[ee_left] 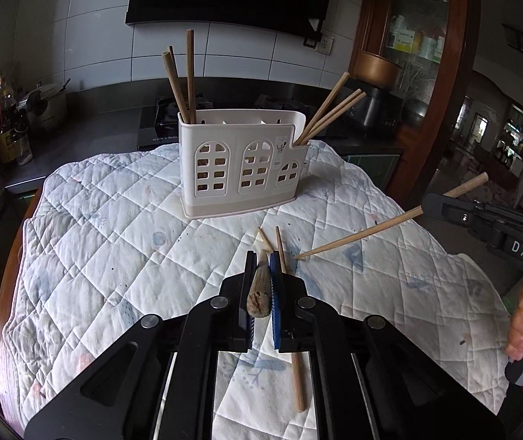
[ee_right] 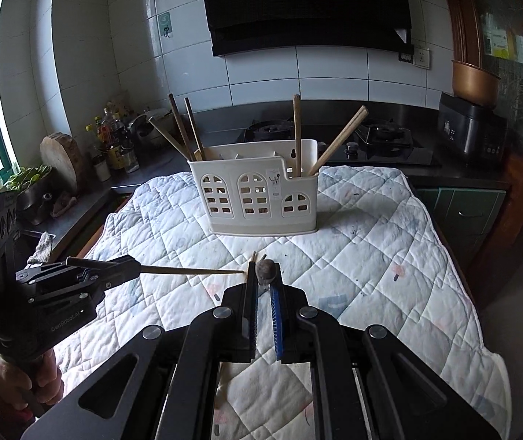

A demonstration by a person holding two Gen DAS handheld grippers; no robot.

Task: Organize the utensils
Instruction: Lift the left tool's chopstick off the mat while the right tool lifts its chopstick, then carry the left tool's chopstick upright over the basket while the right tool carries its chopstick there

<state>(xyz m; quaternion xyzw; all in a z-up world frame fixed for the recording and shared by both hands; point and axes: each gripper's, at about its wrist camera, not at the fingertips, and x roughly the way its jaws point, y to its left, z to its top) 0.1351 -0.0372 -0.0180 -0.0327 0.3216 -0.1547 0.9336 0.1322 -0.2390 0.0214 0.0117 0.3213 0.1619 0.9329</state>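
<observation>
A cream utensil holder [ee_left: 241,168] with arched cut-outs stands on the quilted cloth [ee_left: 114,242]; it also shows in the right wrist view [ee_right: 257,198]. Several wooden chopsticks stand in its left and right compartments. My left gripper [ee_left: 262,267] is shut on a chopstick [ee_left: 259,289] pointing toward the camera. My right gripper [ee_right: 264,275] is shut on another chopstick [ee_left: 364,234], tip near the cloth. A loose chopstick [ee_left: 296,377] lies on the cloth under my left gripper, and another short piece [ee_left: 265,238] lies ahead of it.
A dark counter with a gas stove [ee_right: 371,139] runs behind the cloth. Bottles [ee_right: 114,143] and a wooden block stand at left. A rice cooker [ee_right: 470,132] and a wooden cabinet are at right. The cloth's edge drops off at right [ee_right: 474,293].
</observation>
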